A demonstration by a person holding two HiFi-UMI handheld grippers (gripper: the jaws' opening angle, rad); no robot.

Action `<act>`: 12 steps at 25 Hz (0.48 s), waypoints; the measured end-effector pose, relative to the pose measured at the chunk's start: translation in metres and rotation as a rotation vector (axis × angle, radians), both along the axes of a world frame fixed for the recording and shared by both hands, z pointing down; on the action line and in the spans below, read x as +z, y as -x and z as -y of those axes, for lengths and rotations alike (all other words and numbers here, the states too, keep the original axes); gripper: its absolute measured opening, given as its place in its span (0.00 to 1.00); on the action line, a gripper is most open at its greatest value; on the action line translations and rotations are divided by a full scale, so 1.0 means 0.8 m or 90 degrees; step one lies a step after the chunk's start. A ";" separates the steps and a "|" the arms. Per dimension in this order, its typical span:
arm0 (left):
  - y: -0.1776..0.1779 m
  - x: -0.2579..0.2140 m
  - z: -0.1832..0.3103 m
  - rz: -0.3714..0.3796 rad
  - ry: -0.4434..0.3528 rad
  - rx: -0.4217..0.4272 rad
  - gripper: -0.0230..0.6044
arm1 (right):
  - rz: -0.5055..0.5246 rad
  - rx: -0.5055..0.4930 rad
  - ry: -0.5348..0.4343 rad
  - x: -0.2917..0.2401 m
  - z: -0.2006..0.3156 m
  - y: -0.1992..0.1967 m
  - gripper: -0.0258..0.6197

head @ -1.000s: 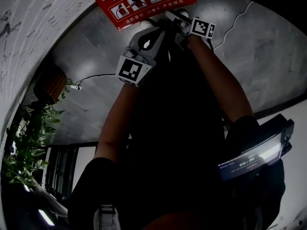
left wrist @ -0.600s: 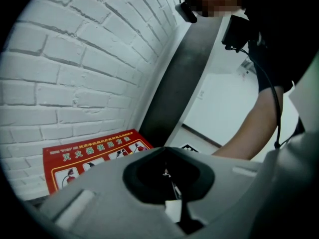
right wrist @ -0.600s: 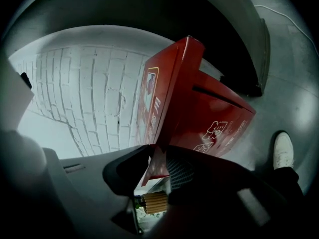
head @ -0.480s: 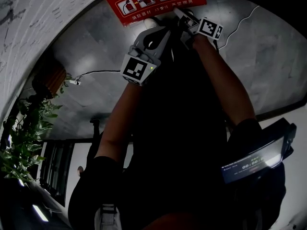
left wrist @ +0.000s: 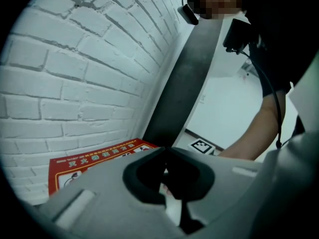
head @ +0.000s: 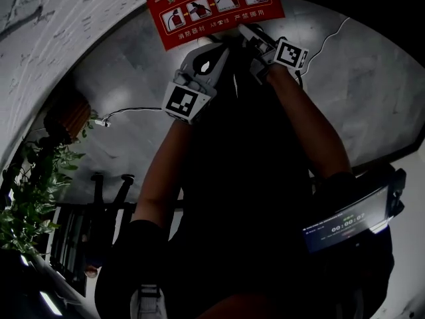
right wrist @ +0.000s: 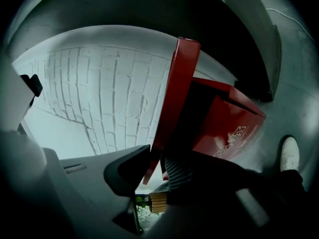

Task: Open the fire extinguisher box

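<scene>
The left gripper (left wrist: 164, 152) is hanging just over the red instruction label (head: 214, 8), its jaws pressed together at the tips and pinching nothing I can make out (a pale sliver is showing through the gap behind them, probably the label's print). In the head view it is sitting almost where it was a second ago, so it is not doing the work here.

The fire extinguisher box (right wrist: 227, 121) is standing at the foot of the white brick wall (left wrist: 75, 83) on the grey floor (head: 372, 78), at the far top of the head view. More of the label is showing there now than a second ago. Seen from the right gripper view, the box's thin red door (right wrist: 179, 83) is running edge-on up the frame, with a dark gap between it and the box body, so it is probably already standing a little ajar.

The real change is happening at the right gripper (right wrist: 157, 159). A second ago its jaws were spread as wide as they go. Now they are closing on the door's lower edge, which is lying between them, the dark left tip and the ribbed right pad both looking to be touching the red sheet.

For the task, this is the grip being taken. Once it is firm, the door is likely going to be swung away from the box, and a pinch on so thin an edge may be prone to slipping.
</scene>
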State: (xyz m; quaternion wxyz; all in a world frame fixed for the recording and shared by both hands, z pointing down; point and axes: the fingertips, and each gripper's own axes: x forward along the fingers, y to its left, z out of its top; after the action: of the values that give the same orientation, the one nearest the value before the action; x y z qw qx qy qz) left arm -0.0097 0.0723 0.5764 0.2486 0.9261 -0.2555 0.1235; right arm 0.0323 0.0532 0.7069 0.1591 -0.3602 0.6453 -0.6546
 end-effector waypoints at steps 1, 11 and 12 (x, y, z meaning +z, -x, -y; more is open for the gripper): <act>0.002 -0.006 0.001 -0.001 -0.007 -0.002 0.04 | -0.005 -0.003 -0.003 -0.011 0.001 0.001 0.18; 0.018 -0.028 0.006 0.004 -0.004 -0.017 0.04 | -0.001 -0.006 -0.128 -0.098 0.048 0.008 0.17; 0.021 -0.038 0.015 -0.002 -0.009 -0.022 0.04 | -0.002 -0.009 -0.138 -0.114 0.064 0.010 0.16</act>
State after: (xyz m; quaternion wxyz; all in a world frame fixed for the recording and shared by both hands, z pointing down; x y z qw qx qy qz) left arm -0.0264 0.0603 0.5458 0.2450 0.9233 -0.2721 0.1159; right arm 0.0241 0.0024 0.6160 0.1917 -0.3375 0.7153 -0.5812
